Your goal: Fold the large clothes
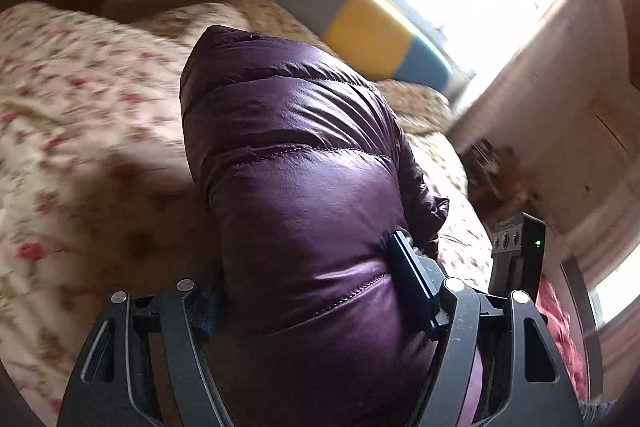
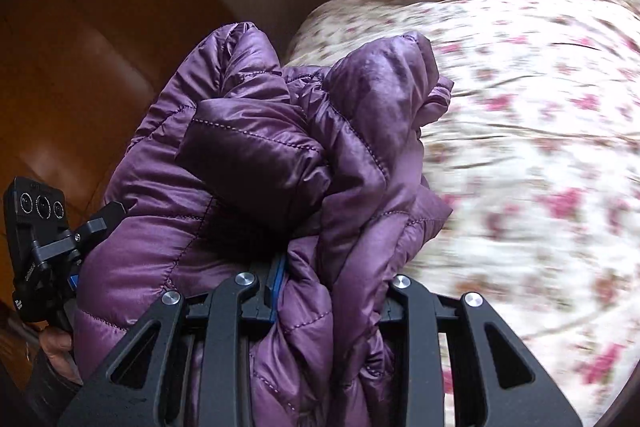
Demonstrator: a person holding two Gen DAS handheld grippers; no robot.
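Jacket: purple quilted jacket (image 1: pixel 304 163) hung bunched above the floral bedspread (image 1: pixel 80 115).
Left gripper (image 1: pixel 308 291): clamped around a thick padded fold.
Right gripper (image 2: pixel 332 291): closed on gathered jacket fabric.

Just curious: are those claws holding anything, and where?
Both grip the purple puffer jacket: the left gripper around a padded fold, the right gripper on bunched fabric.

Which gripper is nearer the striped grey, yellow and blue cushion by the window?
Left. The left gripper, clamped on the purple jacket, faces the cushion. The right gripper, also gripping jacket, shows it only at the frame's top edge.
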